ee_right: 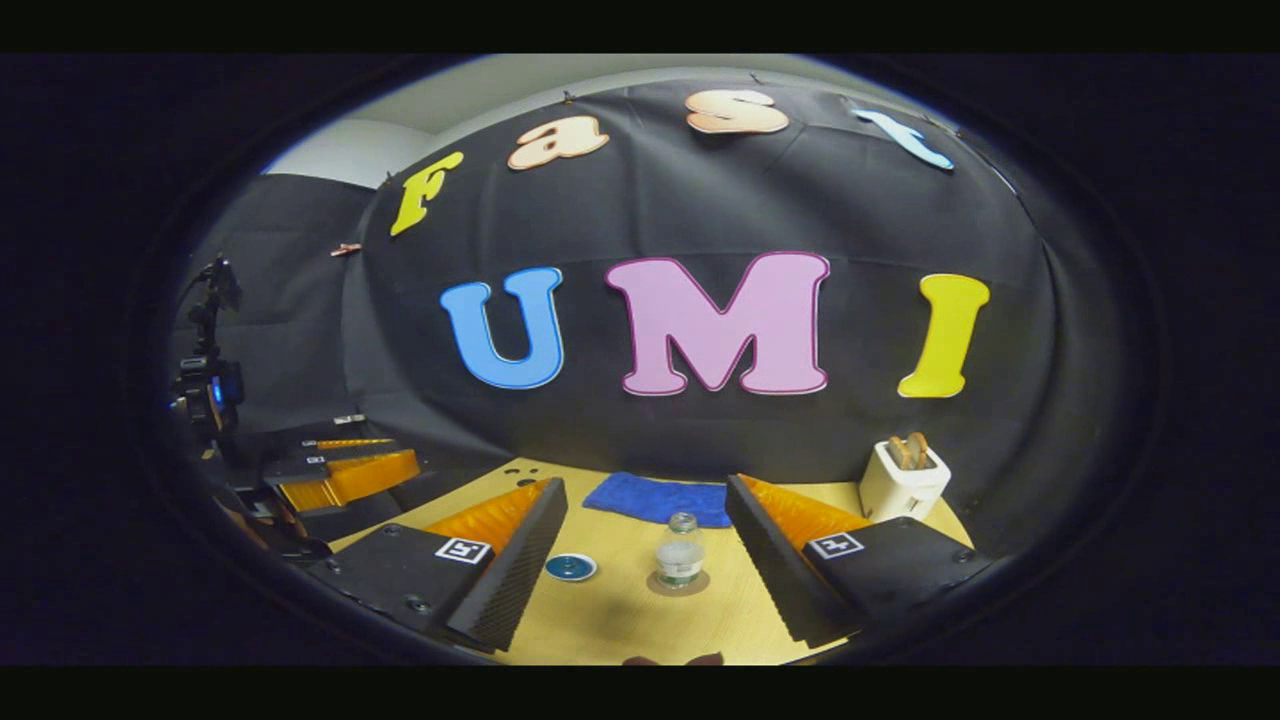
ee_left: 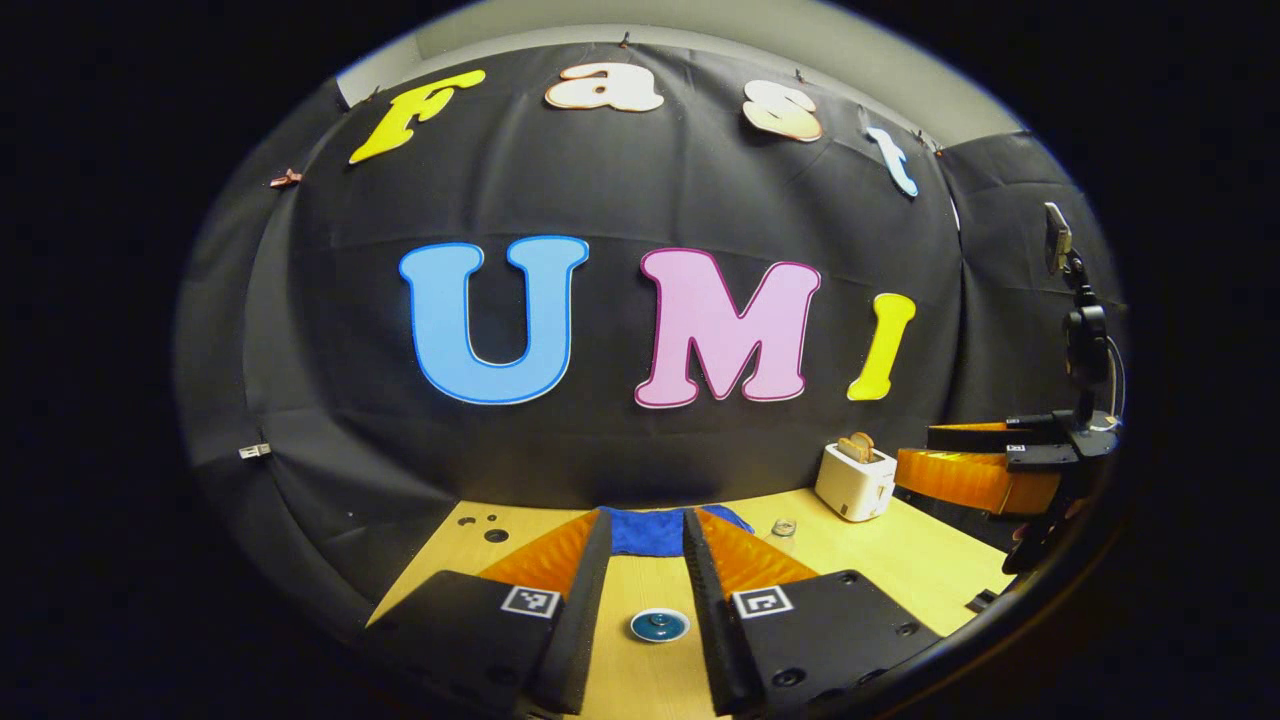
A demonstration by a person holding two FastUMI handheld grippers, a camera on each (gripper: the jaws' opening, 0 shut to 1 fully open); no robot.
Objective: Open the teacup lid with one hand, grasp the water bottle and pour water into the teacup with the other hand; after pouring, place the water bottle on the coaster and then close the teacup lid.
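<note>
Water bottle [ee_right: 681, 551] upright on coaster [ee_right: 678, 582]

in the left gripper view we look low along the table [ee_left: 900, 560] toward the booth's back wall, the teacup [ee_left: 659, 626] close ahead and the right gripper [ee_left: 960, 470] off to our right. in the right gripper view we face the same wall from a bit farther back, the left gripper [ee_right: 345, 470] at our left. both views share the teacup, water bottle [ee_right: 681, 552], blue cloth [ee_right: 660, 498] and toaster [ee_right: 903, 480].
</note>
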